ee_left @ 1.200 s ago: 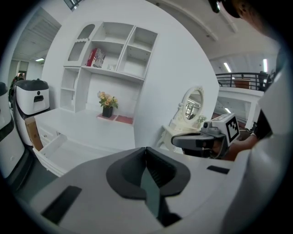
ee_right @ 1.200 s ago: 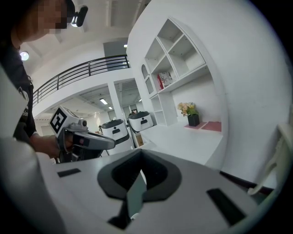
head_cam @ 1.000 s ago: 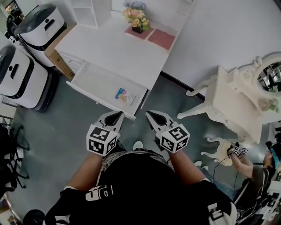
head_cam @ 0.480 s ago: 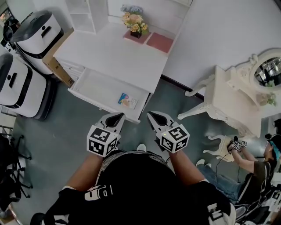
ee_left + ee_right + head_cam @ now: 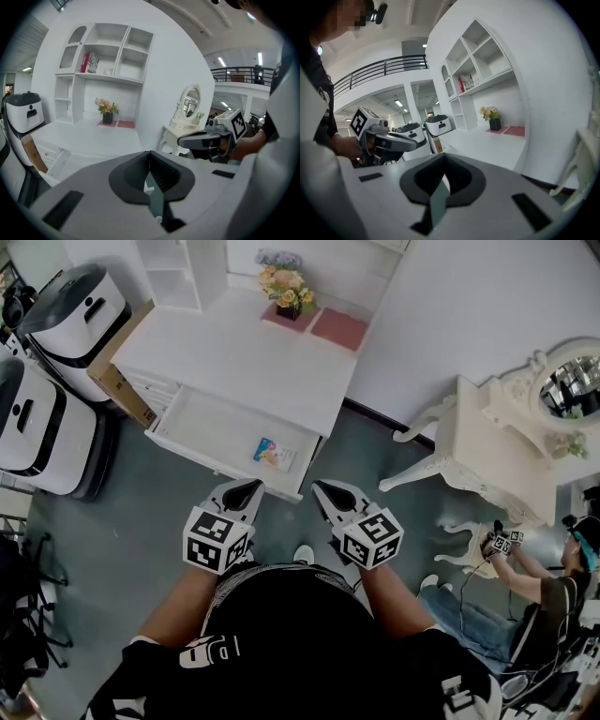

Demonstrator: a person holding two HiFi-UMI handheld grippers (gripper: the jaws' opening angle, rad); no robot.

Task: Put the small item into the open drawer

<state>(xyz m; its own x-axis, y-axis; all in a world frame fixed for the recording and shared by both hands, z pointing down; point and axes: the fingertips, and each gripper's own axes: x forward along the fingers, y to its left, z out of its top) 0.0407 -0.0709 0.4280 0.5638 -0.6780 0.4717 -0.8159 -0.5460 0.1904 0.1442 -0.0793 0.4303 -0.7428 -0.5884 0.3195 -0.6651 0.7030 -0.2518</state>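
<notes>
The small item (image 5: 274, 453), a flat colourful packet, lies inside the open white drawer (image 5: 202, 423) near its right end. The drawer sticks out of the white desk (image 5: 244, 352). My left gripper (image 5: 251, 486) (image 5: 149, 154) is held close to my body, just short of the drawer's front edge, its jaws shut with nothing between them. Beside it, my right gripper (image 5: 319, 487) (image 5: 443, 158) is also shut and empty, and it points toward the desk's right corner. Each gripper shows in the other's view: the right gripper (image 5: 187, 139) and the left gripper (image 5: 410, 145).
Two white machines (image 5: 56, 315) and a cardboard box (image 5: 122, 371) stand left of the desk. A flower pot (image 5: 286, 292) and pink mats (image 5: 339, 327) sit at the desk's back. A white vanity table (image 5: 497, 456) stands at right, where a seated person (image 5: 553, 596) is.
Both grippers have edged slightly toward the drawer's front and stay shut. The packet has not moved in the drawer.
</notes>
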